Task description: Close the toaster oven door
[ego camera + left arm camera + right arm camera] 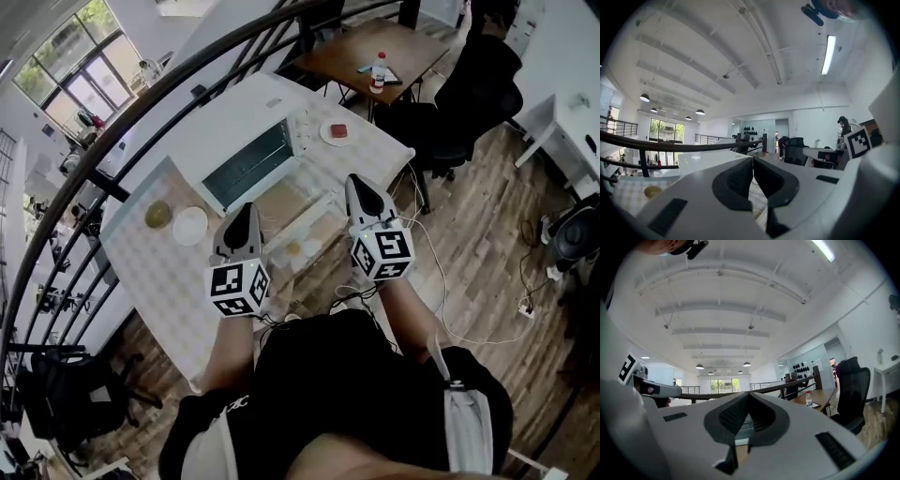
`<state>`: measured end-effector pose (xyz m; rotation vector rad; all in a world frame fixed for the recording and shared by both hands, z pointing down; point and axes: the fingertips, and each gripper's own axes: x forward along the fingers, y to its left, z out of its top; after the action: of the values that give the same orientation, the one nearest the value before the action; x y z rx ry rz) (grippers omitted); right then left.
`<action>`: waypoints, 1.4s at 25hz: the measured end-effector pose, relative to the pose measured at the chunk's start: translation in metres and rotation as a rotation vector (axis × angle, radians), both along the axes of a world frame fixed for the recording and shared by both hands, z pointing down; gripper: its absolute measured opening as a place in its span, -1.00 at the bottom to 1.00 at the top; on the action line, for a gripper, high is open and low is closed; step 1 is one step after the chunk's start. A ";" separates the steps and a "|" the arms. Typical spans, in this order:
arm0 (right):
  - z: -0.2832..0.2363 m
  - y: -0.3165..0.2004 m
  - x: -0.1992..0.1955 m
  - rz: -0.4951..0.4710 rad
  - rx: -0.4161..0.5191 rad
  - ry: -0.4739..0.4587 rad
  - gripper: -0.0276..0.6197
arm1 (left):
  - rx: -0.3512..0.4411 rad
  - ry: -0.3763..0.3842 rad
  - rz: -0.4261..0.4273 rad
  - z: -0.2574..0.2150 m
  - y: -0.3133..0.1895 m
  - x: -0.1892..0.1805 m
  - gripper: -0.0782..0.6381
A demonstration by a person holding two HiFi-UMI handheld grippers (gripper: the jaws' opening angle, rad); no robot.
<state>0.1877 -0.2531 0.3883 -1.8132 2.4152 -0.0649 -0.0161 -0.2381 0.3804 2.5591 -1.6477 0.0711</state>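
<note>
A white toaster oven [251, 120] stands on the checked table [150, 272], its dark front [247, 167] facing me. Its door [292, 206] lies folded down and open, with a pale handle [317, 223] along the near edge. My left gripper [242, 217] hovers shut just left of the open door, nothing between its fingers. My right gripper [360, 187] hovers shut at the door's right side, also holding nothing. In the left gripper view the gripper [752, 160] points over the oven's white top [705, 159]. The right gripper view shows its gripper [749, 395] closed tip to tip.
A plate with a red item [338, 132] sits right of the oven; a white plate [190, 225] and a bowl [157, 215] sit to its left. A black railing [141, 103] curves past. A brown table with a bottle [379, 70] and an office chair [469, 103] stand beyond.
</note>
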 end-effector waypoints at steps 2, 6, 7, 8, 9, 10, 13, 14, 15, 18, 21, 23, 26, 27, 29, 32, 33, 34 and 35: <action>0.004 -0.015 -0.010 -0.027 -0.012 0.012 -0.91 | -0.018 0.015 -0.019 0.002 -0.011 -0.010 -0.73; 0.008 -0.035 -0.031 -0.083 -0.020 0.016 -0.91 | -0.003 -0.023 -0.069 -0.001 -0.029 -0.031 -0.73; 0.008 -0.039 -0.034 -0.089 -0.020 0.017 -0.91 | -0.001 -0.024 -0.077 -0.002 -0.032 -0.033 -0.73; 0.008 -0.043 -0.035 -0.094 -0.019 0.017 -0.91 | -0.002 -0.023 -0.081 -0.001 -0.034 -0.035 -0.73; 0.008 -0.047 -0.036 -0.098 -0.017 0.016 -0.91 | -0.004 -0.027 -0.083 0.000 -0.036 -0.036 -0.73; 0.008 -0.050 -0.038 -0.104 -0.013 0.016 -0.91 | -0.007 -0.037 -0.087 0.003 -0.039 -0.037 -0.73; 0.013 -0.059 -0.042 -0.138 -0.009 0.021 -0.91 | -0.015 -0.061 -0.091 0.010 -0.047 -0.039 -0.73; 0.017 -0.062 -0.043 -0.158 -0.018 0.018 -0.91 | -0.018 -0.064 -0.088 0.012 -0.050 -0.039 -0.73; 0.022 -0.065 -0.044 -0.182 -0.031 0.017 -0.83 | -0.021 -0.066 -0.086 0.013 -0.053 -0.038 -0.73; 0.043 -0.071 -0.044 -0.235 -0.074 0.060 -0.52 | -0.033 -0.066 -0.083 0.018 -0.062 -0.037 -0.73; 0.067 -0.073 -0.037 -0.254 -0.123 0.103 -0.41 | -0.052 -0.060 -0.080 0.024 -0.069 -0.037 -0.73; 0.087 -0.073 -0.029 -0.253 -0.166 0.133 -0.37 | -0.068 -0.061 -0.076 0.029 -0.072 -0.035 -0.73; 0.116 -0.074 -0.016 -0.238 -0.221 0.181 -0.36 | -0.087 -0.067 -0.069 0.037 -0.074 -0.032 -0.73; 0.126 -0.074 -0.012 -0.234 -0.237 0.193 -0.36 | -0.092 -0.068 -0.068 0.039 -0.074 -0.031 -0.73; 0.146 -0.074 -0.007 -0.233 -0.282 0.203 -0.36 | -0.101 -0.068 -0.070 0.044 -0.075 -0.030 -0.73; 0.177 -0.072 -0.001 -0.250 -0.365 0.197 -0.36 | -0.113 -0.068 -0.077 0.049 -0.076 -0.030 -0.73; 0.189 -0.071 0.000 -0.260 -0.394 0.202 -0.36 | -0.117 -0.070 -0.080 0.050 -0.076 -0.030 -0.73; 0.201 -0.069 0.001 -0.271 -0.423 0.214 -0.36 | -0.121 -0.072 -0.083 0.051 -0.075 -0.030 -0.73; 0.213 -0.067 0.001 -0.283 -0.450 0.233 -0.36 | -0.125 -0.074 -0.086 0.052 -0.075 -0.030 -0.73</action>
<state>0.1890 -0.3200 0.6011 -1.6916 3.0052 -0.4847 -0.0463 -0.3129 0.4324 2.4184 -1.7188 0.2565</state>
